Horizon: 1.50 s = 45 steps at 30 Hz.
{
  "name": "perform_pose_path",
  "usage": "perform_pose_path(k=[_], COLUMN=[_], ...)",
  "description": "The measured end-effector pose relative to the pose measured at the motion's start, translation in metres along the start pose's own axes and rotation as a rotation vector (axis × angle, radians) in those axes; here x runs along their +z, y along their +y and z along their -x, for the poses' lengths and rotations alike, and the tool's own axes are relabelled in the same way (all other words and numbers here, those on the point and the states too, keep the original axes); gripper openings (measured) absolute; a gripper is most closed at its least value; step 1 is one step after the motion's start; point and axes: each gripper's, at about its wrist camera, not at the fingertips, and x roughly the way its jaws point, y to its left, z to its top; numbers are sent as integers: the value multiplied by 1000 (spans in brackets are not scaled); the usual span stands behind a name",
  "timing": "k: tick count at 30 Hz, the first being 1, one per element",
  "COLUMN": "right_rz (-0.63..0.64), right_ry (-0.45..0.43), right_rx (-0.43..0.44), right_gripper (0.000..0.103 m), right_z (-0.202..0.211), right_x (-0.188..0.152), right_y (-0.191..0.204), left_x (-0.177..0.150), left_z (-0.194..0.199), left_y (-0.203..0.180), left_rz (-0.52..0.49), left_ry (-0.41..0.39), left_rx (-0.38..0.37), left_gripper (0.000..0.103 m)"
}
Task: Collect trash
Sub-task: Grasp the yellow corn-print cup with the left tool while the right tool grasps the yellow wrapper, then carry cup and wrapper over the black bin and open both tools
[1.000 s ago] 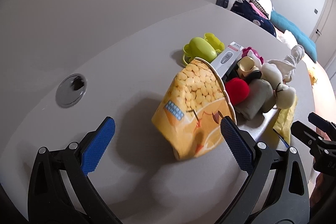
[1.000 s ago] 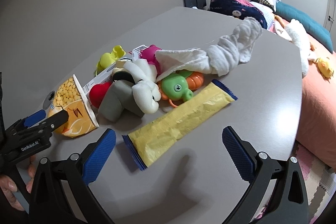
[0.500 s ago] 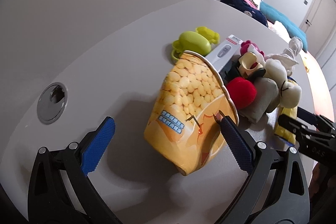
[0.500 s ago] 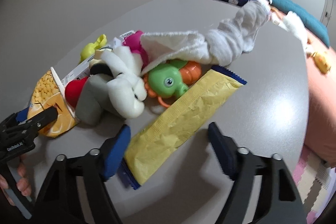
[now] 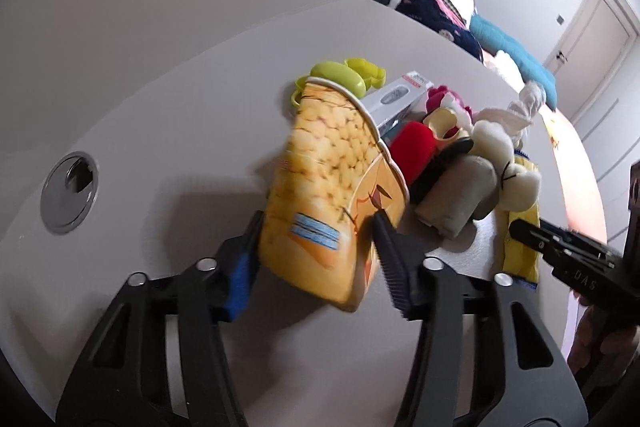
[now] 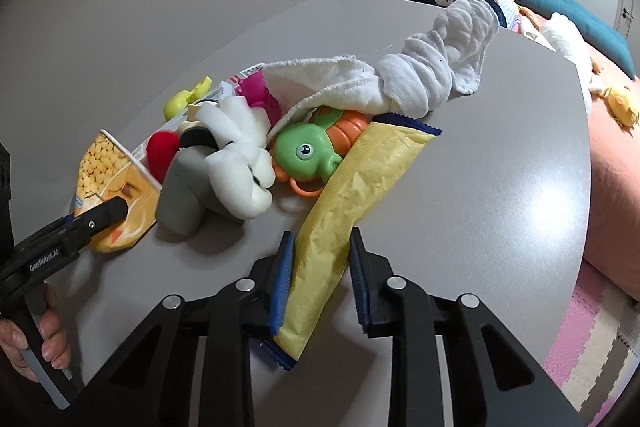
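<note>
On the smooth grey table (image 6: 500,187), two crinkly wrappers, two grippers; left gripper (image 5: 316,247) has just closed, ribbed blue pads clamped on the glossy corn-print snack bag (image 5: 332,187), tilted up beside plush toys (image 5: 460,187); right gripper (image 6: 320,267) has just closed too, pinching the long yellow packet's (image 6: 352,195) near end.

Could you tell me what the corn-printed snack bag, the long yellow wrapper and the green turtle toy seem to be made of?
Corn-printed snack bag: thin printed film, likely plastic or foil, dented between the fingers.
Long yellow wrapper: crinkly film with a soft sheen and blue serrated ends; possibly paper-backed.
Green turtle toy: hard moulded plastic, smooth and glossy, with highlights.
</note>
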Motion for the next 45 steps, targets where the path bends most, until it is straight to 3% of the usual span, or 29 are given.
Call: perform_pose_path(k=[8,16,28,45], right_rz=[-7,-22,-92,-290], right_ry=[-13,-70,-143,-208], right_rx=[46,60,8,-134], right_gripper=[19,18,18,18], right_z=[19,54,106,157], right_x=[-13,-19,-32,-63], right_y=[-10,-28,-89,-209], left_x=[-9,-7,-4,-17], left_z=[26,57,48,-3], left_y=[-11,-41,-136,-285], left_rz=[21,-11,-135,-375], left_ry=[-72,-128,-128,-40], left_rx=[58,36,-44,-202], left_gripper=[43,43,44,44])
